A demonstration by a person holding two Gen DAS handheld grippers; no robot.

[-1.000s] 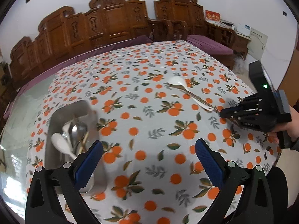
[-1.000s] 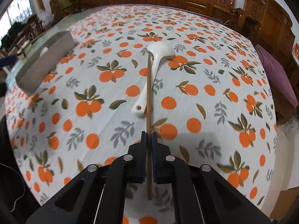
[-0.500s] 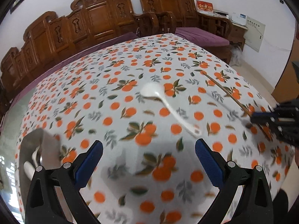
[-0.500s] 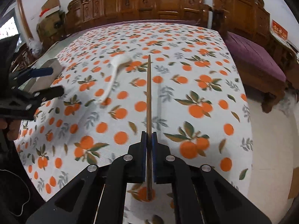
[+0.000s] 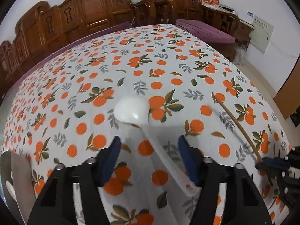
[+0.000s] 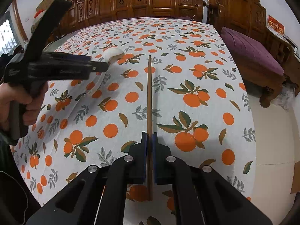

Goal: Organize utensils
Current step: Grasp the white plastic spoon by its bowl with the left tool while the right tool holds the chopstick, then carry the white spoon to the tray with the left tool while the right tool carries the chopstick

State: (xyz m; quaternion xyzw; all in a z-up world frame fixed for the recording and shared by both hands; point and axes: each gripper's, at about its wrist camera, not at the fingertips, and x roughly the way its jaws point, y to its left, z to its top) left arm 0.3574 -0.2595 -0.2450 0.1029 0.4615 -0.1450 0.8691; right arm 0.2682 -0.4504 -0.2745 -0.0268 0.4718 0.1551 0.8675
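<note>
A white plastic spoon (image 5: 135, 110) lies on the orange-print tablecloth, its handle running back between the jaws of my left gripper (image 5: 149, 147). The left jaws are open, one on each side of the handle, not closed on it. In the right wrist view the left gripper (image 6: 97, 65) hovers over the spoon (image 6: 112, 53). My right gripper (image 6: 149, 140) is shut on a brown wooden chopstick (image 6: 149, 93), held above the cloth and pointing forward. The chopstick (image 5: 236, 123) and right gripper (image 5: 266, 166) also show at the right of the left wrist view.
A metal utensil tray (image 5: 16, 176) with a white utensil inside sits at the table's left edge. Carved wooden chairs (image 6: 159, 0) and a purple-cushioned bench (image 6: 249, 50) ring the table. The table edge drops to the floor on the right (image 6: 271, 140).
My left gripper has swung away from the tray, moved over to the white spoon and narrowed its jaws around the handle. My right gripper has lifted the chopstick off the cloth and away from the spoon.
</note>
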